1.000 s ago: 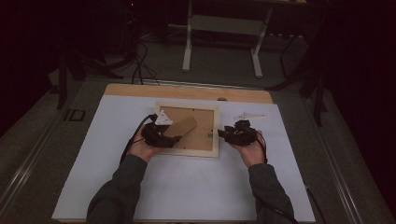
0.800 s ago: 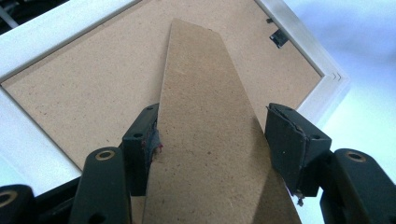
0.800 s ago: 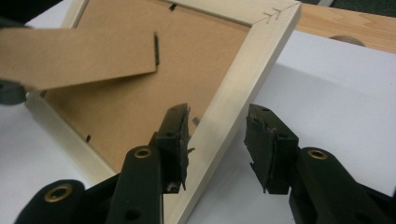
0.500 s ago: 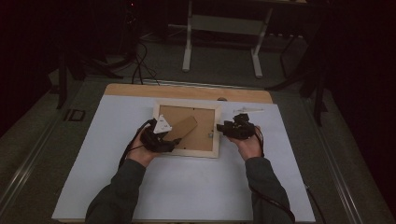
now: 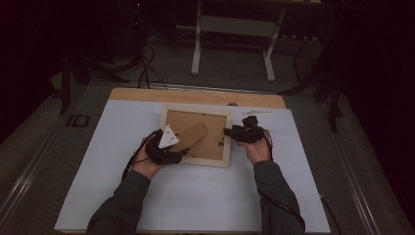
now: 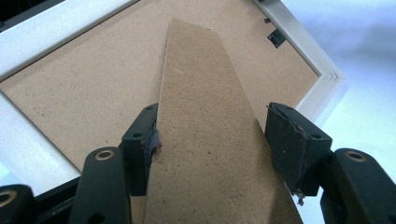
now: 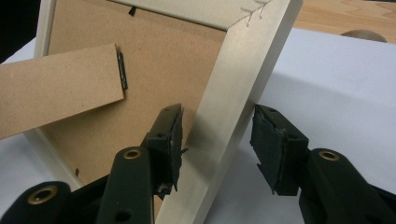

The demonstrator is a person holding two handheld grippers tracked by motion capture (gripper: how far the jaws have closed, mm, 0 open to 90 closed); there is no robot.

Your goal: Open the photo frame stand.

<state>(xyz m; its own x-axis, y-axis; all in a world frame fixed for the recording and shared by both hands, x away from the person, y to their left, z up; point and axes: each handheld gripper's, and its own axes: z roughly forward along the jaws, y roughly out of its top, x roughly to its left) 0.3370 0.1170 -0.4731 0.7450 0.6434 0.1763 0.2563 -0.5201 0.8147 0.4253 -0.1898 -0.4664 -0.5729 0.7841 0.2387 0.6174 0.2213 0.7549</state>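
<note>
A pale wooden picture frame (image 5: 226, 161) lies face down on the white mat, its brown backing board (image 6: 79, 93) facing up. A cardboard stand (image 5: 193, 134) is hinged to that backing and raised off it. My left gripper (image 5: 183, 152) is at the frame's near-left corner. In the left gripper view it (image 6: 212, 140) is shut on the stand (image 6: 205, 116), a pad against each long edge. My right gripper (image 5: 227, 132) sits at the frame's right side. It (image 7: 217, 140) is open and straddles the right rail (image 7: 243, 79), with small gaps at both pads.
The white mat (image 5: 98, 171) covers most of a wooden table (image 5: 195, 95). A thin white object (image 5: 255, 113) lies on the mat just beyond the right gripper. Metal legs (image 5: 266, 58) and cables (image 5: 147, 68) are on the floor past the table.
Both hands have shifted slightly away from me. The right gripper has moved left over the frame's right rail. The frame itself has hardly moved.
</note>
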